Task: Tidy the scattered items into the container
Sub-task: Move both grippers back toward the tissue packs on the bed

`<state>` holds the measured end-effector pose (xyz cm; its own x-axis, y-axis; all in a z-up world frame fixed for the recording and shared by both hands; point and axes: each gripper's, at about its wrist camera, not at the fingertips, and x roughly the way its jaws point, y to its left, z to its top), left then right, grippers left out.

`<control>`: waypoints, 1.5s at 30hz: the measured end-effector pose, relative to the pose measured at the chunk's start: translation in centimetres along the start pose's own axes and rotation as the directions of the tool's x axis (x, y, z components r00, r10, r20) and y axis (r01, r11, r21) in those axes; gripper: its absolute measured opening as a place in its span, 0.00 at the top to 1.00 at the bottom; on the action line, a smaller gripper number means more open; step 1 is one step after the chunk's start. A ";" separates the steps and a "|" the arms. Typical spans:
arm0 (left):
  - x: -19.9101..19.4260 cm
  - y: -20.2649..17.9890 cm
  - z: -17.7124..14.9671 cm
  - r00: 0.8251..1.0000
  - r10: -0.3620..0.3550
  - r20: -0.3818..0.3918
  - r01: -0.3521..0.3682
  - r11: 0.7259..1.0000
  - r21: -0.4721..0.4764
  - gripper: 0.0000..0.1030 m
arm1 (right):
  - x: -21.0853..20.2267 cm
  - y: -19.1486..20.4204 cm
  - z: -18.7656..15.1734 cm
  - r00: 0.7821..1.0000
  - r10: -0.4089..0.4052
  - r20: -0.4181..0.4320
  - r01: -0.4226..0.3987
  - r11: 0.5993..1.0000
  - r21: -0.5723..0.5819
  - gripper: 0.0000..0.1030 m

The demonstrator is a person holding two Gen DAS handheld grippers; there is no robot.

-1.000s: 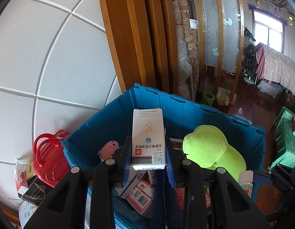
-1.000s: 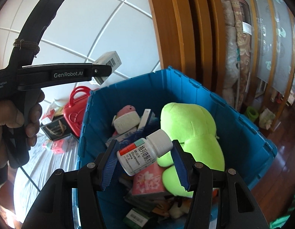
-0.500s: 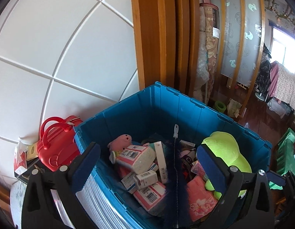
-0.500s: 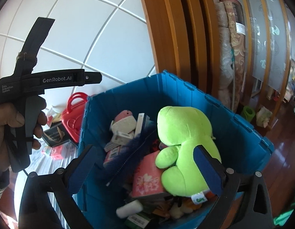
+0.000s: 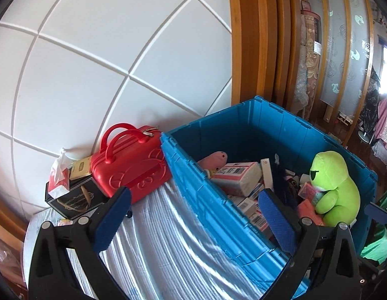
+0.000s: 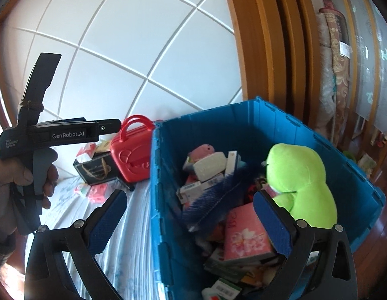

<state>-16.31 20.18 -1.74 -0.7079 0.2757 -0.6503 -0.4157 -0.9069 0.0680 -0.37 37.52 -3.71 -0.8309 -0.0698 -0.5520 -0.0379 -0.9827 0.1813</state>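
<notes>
Left wrist view: the left gripper (image 5: 193, 215) is standing spread to its widest, having just opened, with nothing between its blue pads (image 5: 111, 221). It is straddling the near-left wall of the blue bin (image 5: 203, 200): one finger is hanging over the silvery cloth (image 5: 156, 237), the other over the bin's contents. Inside the bin are lying a green plush (image 5: 333, 187), a pink plush (image 5: 216, 158), white and pink boxes (image 5: 241, 177) and a dark blue brush (image 5: 281, 182). Beside the bin, against the white wall, a red case (image 5: 131, 167) is sitting next to a black box (image 5: 76, 197). The gripper's arms are cutting off the bottom of the bin, and the small cartons there are hard to read.

Right wrist view: the right gripper (image 6: 191, 222) is likewise gaping wide after just opening, gripping nothing, one finger over the cloth (image 6: 133, 237) and one over the bin (image 6: 163, 200). The green plush (image 6: 301, 182) is leaning in the bin's right half, a pink packet (image 6: 246, 235) lying beside it and the brush (image 6: 213, 195) lying slantwise. At the left a hand (image 6: 21, 175) is holding the left gripper's handle; its jaws are hidden from here. A few small packets (image 6: 96, 191) are lying on the cloth near the red case (image 6: 133, 160), too blurred to tell apart.
</notes>
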 end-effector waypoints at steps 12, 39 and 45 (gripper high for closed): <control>-3.5 13.3 -6.4 0.993 0.113 -0.033 -0.116 0.985 -0.127 0.00 | 2.9 12.0 -1.2 0.994 0.091 -0.064 -0.097 0.989 -0.112 0.00; -0.2 37.4 -19.3 0.966 0.193 -0.174 -0.237 0.929 -0.285 0.00 | 17.1 31.9 -7.5 0.959 0.121 -0.258 -0.182 0.957 -0.226 0.00; 3.1 41.1 -21.0 0.957 0.208 -0.200 -0.262 0.918 -0.298 0.00 | 21.8 34.3 -8.5 0.949 0.115 -0.293 -0.194 0.946 -0.258 0.00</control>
<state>-23.57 -22.90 -16.82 -0.6498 0.0113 -0.7600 -0.0259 -0.9996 0.0073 -15.04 0.82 -16.44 -0.6303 -0.2292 -0.7417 0.2687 -0.9608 0.0686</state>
